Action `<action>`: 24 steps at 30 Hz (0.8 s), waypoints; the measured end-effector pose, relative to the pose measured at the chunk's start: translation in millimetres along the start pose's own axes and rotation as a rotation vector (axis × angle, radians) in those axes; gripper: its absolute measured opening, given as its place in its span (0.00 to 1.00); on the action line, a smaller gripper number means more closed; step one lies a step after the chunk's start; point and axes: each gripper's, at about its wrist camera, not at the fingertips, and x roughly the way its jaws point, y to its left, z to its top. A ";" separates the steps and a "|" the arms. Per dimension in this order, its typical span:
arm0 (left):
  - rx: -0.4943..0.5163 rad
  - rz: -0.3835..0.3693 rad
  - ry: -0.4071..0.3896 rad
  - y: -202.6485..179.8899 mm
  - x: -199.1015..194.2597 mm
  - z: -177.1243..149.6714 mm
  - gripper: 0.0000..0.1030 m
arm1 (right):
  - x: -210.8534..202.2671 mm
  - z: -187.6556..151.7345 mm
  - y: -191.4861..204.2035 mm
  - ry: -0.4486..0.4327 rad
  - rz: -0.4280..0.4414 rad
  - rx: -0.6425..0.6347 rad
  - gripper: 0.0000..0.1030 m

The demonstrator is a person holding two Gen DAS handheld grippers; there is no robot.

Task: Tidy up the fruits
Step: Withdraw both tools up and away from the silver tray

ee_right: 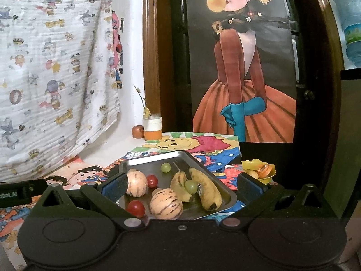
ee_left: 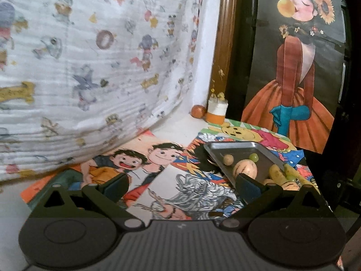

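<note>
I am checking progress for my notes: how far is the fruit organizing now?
Looks mostly done: the metal tray already holds two bananas, two striped melons, cherry tomatoes and grapes. In hand: nothing; both claws are open. Possibly left: the reddish fruit by the jar.

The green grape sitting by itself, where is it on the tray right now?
In the right wrist view, the lone green grape lies toward the far side of the metal tray, behind the cherry tomato and left of the bananas.

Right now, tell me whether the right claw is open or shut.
Open: the right claw has its fingers spread wide, nothing gripped, above the tray.
</note>
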 end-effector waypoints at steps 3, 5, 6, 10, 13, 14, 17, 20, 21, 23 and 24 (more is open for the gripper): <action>0.015 0.011 -0.024 3.6 -9.8 -1.9 1.00 | -6.7 -2.7 3.4 -0.015 -0.001 0.002 0.99; 0.016 0.019 -0.035 6.5 -15.3 -3.6 1.00 | -11.2 -4.5 5.1 -0.026 0.000 0.005 0.99; 0.014 0.020 -0.038 8.0 -17.7 -4.5 1.00 | -13.2 -5.0 5.7 -0.030 0.001 0.008 0.99; 0.007 0.024 -0.043 14.3 -23.9 -8.2 1.00 | -20.8 -9.5 7.5 -0.048 0.006 0.021 0.99; 0.010 0.032 -0.047 16.1 -28.8 -12.4 1.00 | -26.1 -14.6 11.3 -0.059 -0.006 0.004 0.99; 0.011 0.034 -0.049 17.0 -30.2 -14.0 1.00 | -28.4 -16.6 13.1 -0.064 -0.017 -0.005 0.99; 0.014 0.042 -0.048 20.2 -35.3 -19.4 1.00 | -35.7 -20.8 16.7 -0.076 -0.019 -0.028 0.99; 0.017 0.053 -0.050 24.9 -41.7 -23.9 1.00 | -41.0 -24.0 18.4 -0.076 -0.011 -0.033 0.99; 0.017 0.056 -0.050 26.7 -44.1 -25.5 1.00 | -42.8 -25.0 18.6 -0.075 -0.008 -0.030 0.99; 0.017 0.063 -0.050 29.9 -48.5 -28.5 1.00 | -46.9 -26.7 19.0 -0.076 -0.005 -0.029 0.99; 0.016 0.066 -0.050 31.8 -50.9 -30.1 1.00 | -49.1 -27.4 19.7 -0.075 -0.003 -0.030 0.99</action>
